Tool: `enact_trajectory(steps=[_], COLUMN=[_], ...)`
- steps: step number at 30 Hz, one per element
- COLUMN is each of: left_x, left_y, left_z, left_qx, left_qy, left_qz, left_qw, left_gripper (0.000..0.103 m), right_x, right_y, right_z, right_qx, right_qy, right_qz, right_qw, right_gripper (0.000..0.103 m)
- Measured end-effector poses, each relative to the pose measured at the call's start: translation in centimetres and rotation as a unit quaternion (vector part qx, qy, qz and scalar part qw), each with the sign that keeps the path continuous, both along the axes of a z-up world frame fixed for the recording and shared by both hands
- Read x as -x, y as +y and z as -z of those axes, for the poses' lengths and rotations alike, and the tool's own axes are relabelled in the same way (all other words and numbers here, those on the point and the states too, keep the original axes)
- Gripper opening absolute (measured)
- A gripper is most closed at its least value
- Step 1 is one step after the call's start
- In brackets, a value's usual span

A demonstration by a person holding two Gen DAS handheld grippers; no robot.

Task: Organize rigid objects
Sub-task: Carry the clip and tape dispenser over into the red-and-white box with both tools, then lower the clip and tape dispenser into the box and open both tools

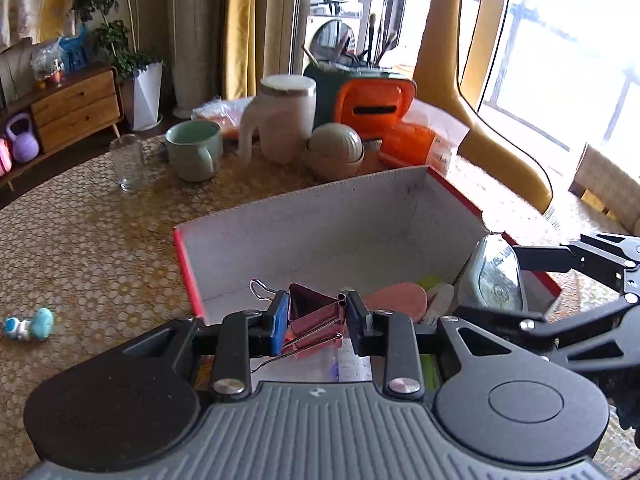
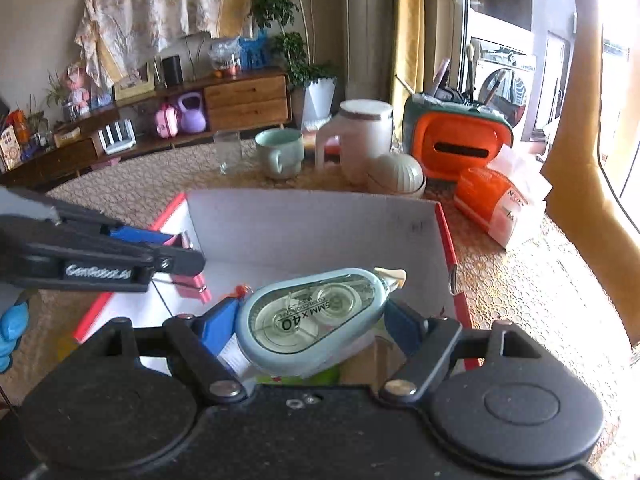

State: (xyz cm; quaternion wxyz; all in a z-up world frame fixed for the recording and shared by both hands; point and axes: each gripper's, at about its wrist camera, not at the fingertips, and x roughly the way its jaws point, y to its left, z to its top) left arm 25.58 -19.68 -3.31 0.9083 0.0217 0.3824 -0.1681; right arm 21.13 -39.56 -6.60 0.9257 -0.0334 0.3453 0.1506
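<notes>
A pink metal binder clip (image 1: 310, 310) sits between the blue pads of my left gripper (image 1: 317, 314), which is shut on it over the near left edge of a white cardboard box with red rims (image 1: 320, 232). My right gripper (image 2: 316, 326) is shut on a pale blue correction tape dispenser (image 2: 316, 316), held above the box (image 2: 320, 220). In the left wrist view the right gripper (image 1: 504, 284) and the dispenser (image 1: 494, 276) hang at the box's right side. The right wrist view shows the left gripper (image 2: 176, 256) with the clip (image 2: 192, 284) at the left. A pink oval piece (image 1: 400, 300) and green items lie inside.
Behind the box stand a glass (image 1: 127, 162), a green mug (image 1: 194, 152), a white jug (image 1: 280, 116), a ribbed round pot (image 1: 336, 148), an orange organiser (image 1: 372, 108) and an orange packet (image 1: 412, 144). A small blue toy (image 1: 32, 324) lies far left. A yellow chair (image 1: 480, 120) stands at the right.
</notes>
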Motion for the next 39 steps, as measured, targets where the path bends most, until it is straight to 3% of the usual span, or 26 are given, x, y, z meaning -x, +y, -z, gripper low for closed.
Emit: enact_trajectory(steps=[13,21,27,37,39], left_x=[-6.4,-7.6,-8.5,-8.2,-8.0], left_y=[-3.3,-4.4,-4.9,-4.8,-4.6], left_z=[2.9,3.7,4.2,4.2,4.0], left_qx=[-0.043,-0.070,-0.070,-0.079,-0.075], left_qy=[0.048,0.053,0.070,0.077,0.077], left_qz=[-0.005,0.015,0.014,0.015,0.015], left_qw=[0.9979,0.9960,0.9950,0.9938,0.9941], left_gripper=[0.030,0.030,0.030,0.031,0.036], right_x=[-2.2,-2.9,-2.9,-3.2,-3.1], right_y=[0.8,1.0,0.8,0.6,0.5], right_z=[2.4,3.7,4.3,4.0,3.7], right_qx=[0.035,0.050,0.051,0.052,0.051], right_qy=[0.034,0.063,0.076,0.073,0.070], right_qz=[-0.036,-0.039,-0.034,-0.025,-0.021], right_qw=[0.998,0.996,0.995,0.996,0.996], right_gripper=[0.079,0.079,0.079,0.081,0.083])
